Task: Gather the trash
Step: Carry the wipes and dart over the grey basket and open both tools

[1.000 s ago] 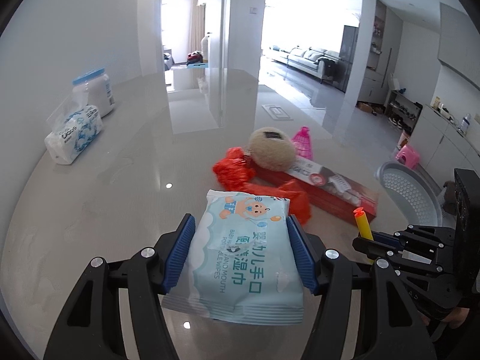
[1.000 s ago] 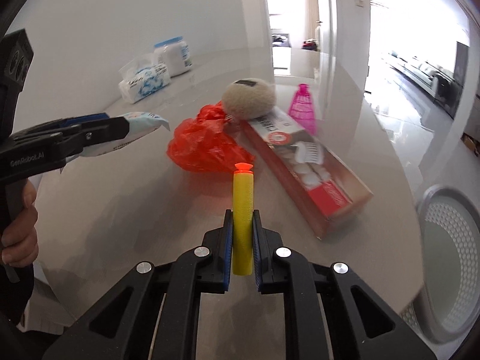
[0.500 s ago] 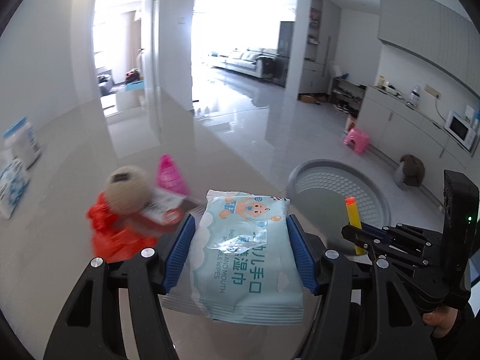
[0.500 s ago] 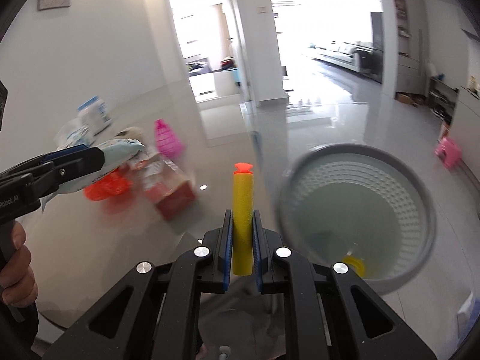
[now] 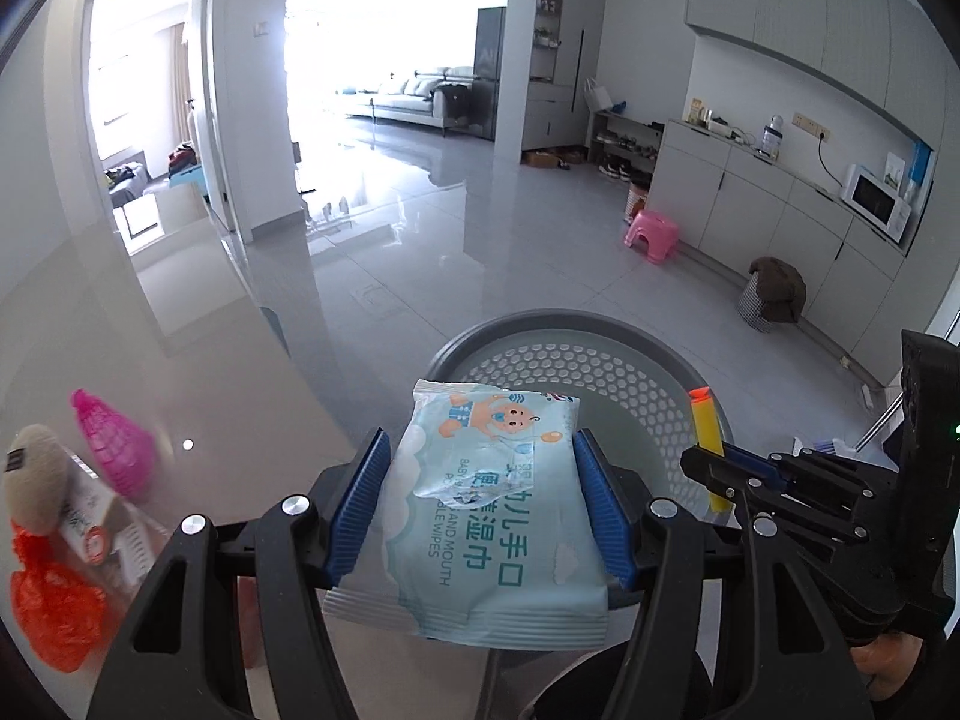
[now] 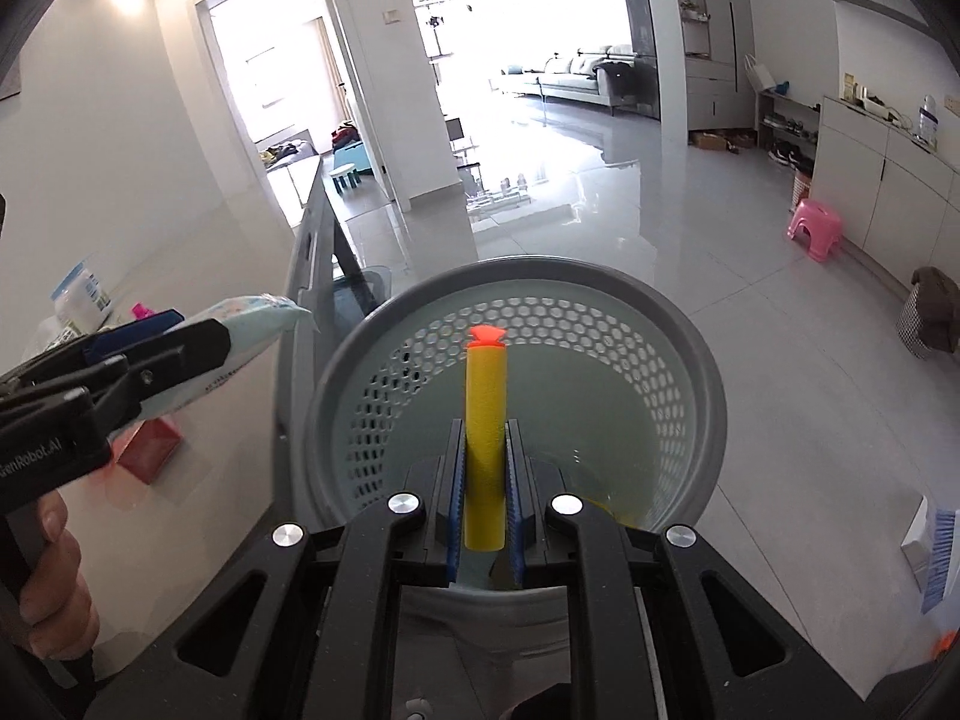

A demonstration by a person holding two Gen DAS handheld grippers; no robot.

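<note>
The waste basket (image 6: 708, 396), a round grey bin with a honeycomb-perforated wall, stands on the floor just beside the table edge; something yellow lies at its bottom. Both loads hang over or near its mouth, so the step in hand looks like the drop: carrying is done, release is not.

The wipes pack (image 5: 498, 504), a pale blue soft pouch printed with a cartoon baby and some crumpled film on its face, sits flat between the blue pads of the left gripper (image 5: 486, 510), which pinches it by its two long sides. In the left wrist view it overlaps the bin's near rim, so it may want a little more reach before letting go.

The foam dart (image 6: 485, 438), yellow with an orange tip, stands upright, squeezed in the nearly closed jaws of the right gripper (image 6: 485, 510), directly above the basket's opening. Spreading those jaws should let it fall inside.
</note>
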